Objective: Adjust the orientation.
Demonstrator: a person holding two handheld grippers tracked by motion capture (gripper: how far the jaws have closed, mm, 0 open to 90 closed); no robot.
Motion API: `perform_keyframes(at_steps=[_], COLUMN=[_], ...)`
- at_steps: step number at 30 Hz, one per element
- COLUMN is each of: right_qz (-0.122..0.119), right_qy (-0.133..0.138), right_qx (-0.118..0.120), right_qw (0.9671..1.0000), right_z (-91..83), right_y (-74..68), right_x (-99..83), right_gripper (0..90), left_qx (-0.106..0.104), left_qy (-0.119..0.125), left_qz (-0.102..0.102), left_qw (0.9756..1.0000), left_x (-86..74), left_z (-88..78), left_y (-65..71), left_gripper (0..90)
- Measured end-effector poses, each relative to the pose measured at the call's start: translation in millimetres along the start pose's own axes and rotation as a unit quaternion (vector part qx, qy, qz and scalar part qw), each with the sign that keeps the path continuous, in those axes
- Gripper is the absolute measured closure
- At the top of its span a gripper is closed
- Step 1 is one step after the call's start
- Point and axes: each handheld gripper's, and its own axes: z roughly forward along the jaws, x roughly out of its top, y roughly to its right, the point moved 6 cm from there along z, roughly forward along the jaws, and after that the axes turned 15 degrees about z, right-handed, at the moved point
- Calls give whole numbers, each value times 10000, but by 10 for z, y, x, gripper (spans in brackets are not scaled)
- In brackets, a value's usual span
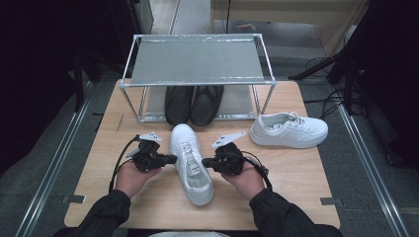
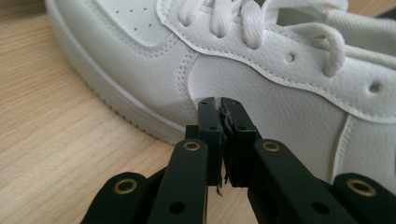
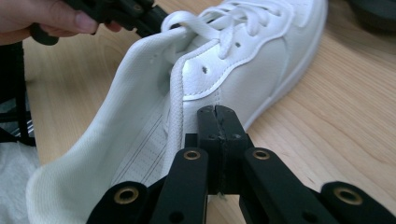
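Note:
A white lace-up sneaker (image 1: 191,165) lies in the middle of the wooden table (image 1: 301,173), toe toward the rack. My left gripper (image 1: 171,159) is at its left side and my right gripper (image 1: 205,162) at its right side, pointing at each other. In the left gripper view the black jaws are shut with nothing between them, tips (image 2: 220,105) right at the sneaker's leather side (image 2: 280,98). In the right gripper view the shut jaws (image 3: 217,112) reach the sneaker (image 3: 243,51) below its collar and a hanging lace. Whether either gripper touches the leather I cannot tell.
A second white sneaker (image 1: 289,131) lies on its own at the right. A pair of black shoes (image 1: 193,103) stands on the lower level of a metal-framed rack (image 1: 197,59) at the table's far side. Bare table lies left and right of the hands.

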Motion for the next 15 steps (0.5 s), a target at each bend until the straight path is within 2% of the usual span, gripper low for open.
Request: perform_keyframes(at_steps=[8, 12, 13, 15], right_qz=[-47, -99, -135, -164], right_qy=[9, 27, 8, 9], right_qx=[144, 191, 226, 269], right_qw=[9999, 9998, 9997, 9995], right_z=[99, 145, 169, 175], right_y=[-128, -177, -207, -216], right_x=[-12, -7, -4, 0], right_gripper=[900, 900, 900, 879], left_qx=[114, 180, 209, 158], left_qy=[-22, -54, -111, -105], left_qz=[-99, -67, -4, -15], left_qw=[9999, 9998, 9997, 9998], left_x=[6, 13, 16, 14], left_z=[-26, -37, -55, -79], left_y=[-93, -130, -158, -186], left_gripper=[860, 861, 853, 820])
